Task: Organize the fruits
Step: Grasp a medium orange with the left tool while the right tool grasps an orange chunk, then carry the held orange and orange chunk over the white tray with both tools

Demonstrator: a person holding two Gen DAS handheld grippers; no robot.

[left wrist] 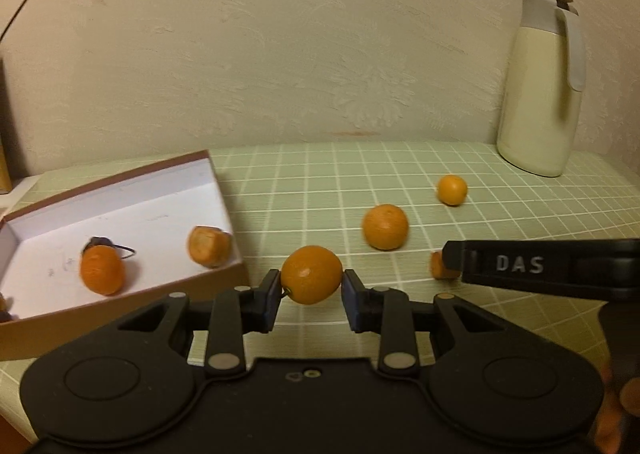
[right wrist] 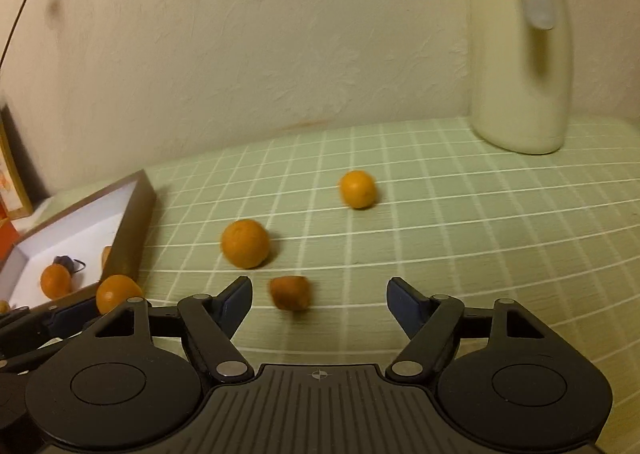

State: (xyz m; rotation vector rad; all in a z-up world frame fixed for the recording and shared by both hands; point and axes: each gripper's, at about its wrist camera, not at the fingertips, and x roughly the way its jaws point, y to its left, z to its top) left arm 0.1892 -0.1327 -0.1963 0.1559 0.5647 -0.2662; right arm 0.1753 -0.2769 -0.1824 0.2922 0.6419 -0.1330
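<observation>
While we look along the left gripper [left wrist: 311,290], we see its two blue-padded fingers [left wrist: 273,294] pressed against the sides of a small oval orange fruit [left wrist: 311,280], which hangs between them clear of the cloth. A thin stalk or wire sticks out of the fruit by the left pad.

Just to the left of this gripper lies a shallow brown cardboard box with a white inside [left wrist: 120,182]. We count two orange fruits in it: a rounded one [left wrist: 102,270] with a dark cap and wire loop, and a blunt, cut-looking one [left wrist: 209,252] near the box's right wall. At the box's near left corner something small and orange shows, too cropped for us to tell.

Ahead and to the right of the held fruit, a round orange fruit [left wrist: 385,227] rests on the pale green grid-patterned tablecloth [left wrist: 320,182], and a smaller orange fruit [left wrist: 452,190] lies further off.

The right gripper [right wrist: 319,296] stands with its jaws apart, nothing pressed between them. A stubby brownish-orange fruit piece [right wrist: 290,293] lies on the cloth between the fingers, nearer the left one; we cannot tell whether it touches that pad.

Far ahead on the right, a tall cream jug with a grey lid and handle [left wrist: 540,94] stands against the textured pale wall [left wrist: 280,54].
</observation>
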